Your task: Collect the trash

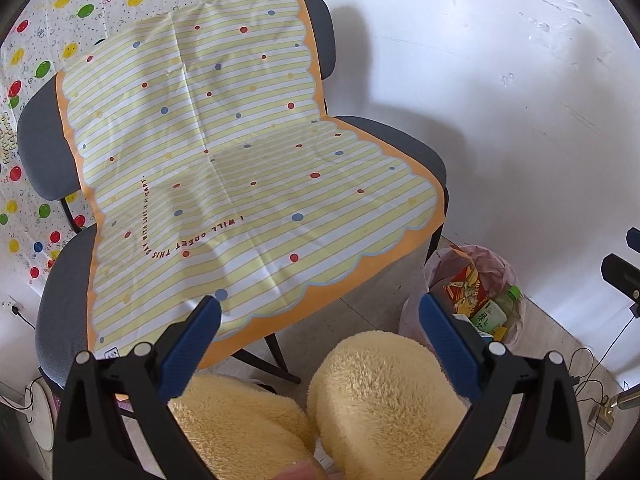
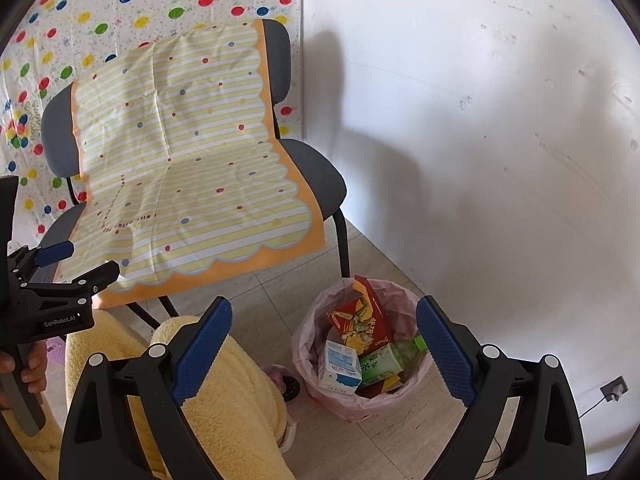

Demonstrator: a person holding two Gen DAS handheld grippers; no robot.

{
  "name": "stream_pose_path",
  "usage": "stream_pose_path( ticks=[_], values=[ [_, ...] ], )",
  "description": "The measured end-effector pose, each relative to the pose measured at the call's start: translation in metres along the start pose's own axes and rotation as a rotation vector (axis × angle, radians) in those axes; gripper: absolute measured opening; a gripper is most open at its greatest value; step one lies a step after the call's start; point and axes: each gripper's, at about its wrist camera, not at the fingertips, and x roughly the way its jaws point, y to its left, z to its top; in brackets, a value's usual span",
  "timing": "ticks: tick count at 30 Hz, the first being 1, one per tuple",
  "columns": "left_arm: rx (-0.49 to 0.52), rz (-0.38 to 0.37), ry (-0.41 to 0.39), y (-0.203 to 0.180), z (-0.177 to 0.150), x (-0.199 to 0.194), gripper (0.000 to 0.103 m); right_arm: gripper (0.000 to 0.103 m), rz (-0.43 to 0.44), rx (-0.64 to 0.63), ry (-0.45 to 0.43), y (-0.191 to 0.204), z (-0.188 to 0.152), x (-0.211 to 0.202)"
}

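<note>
Beside the white wall (image 2: 480, 120), a grey padded chair (image 2: 320, 176) is draped with a striped, dotted plastic sheet (image 2: 188, 168). Near its front leg, on the tiled floor, a pink-lined trash bin (image 2: 308, 344) is seen below the right gripper (image 2: 322, 344), cartons heaped inside. Both the right and the left gripper (image 1: 320, 312) are held spread, nothing between them.

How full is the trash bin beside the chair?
Fairly full: the pink-lined trash bin holds a red box, a milk carton and a green bottle, reaching its rim.
</note>
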Motion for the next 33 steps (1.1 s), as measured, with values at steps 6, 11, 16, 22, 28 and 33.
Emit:
stream_pose_path(
  ticks=[6, 11, 16, 22, 28, 33],
  values=[
    [-0.003, 0.007, -0.004, 0.0019, 0.0006, -0.0007, 0.096, 0.092, -0.005, 0.005, 0.004, 0.0009, -0.0022, 0.0014],
    [-0.003, 0.006, -0.003, 0.0039, 0.0008, -0.0005, 0.096, 0.092, -0.008, 0.008, 0.011, 0.0004, -0.0043, 0.0036],
    [-0.003, 0.006, -0.002, 0.0039, 0.0012, -0.0007, 0.096, 0.092, -0.002, 0.009, 0.018, 0.0012, -0.0055, 0.0047],
    [0.0, 0.005, 0.0, 0.0047, 0.0021, -0.0013, 0.096, 0.092, -0.007, 0.01, 0.017, 0.002, -0.0057, 0.0042],
    [0.0, 0.004, 0.002, 0.0048, 0.0017, -0.0003, 0.096, 0.092, -0.005, 0.008, 0.019, -0.0001, -0.0048, 0.0055],
    [0.003, 0.001, 0.01, 0.0049, 0.0002, 0.0015, 0.096, 0.092, -0.007, 0.014, 0.026, 0.0031, -0.0084, 0.007]
  ],
)
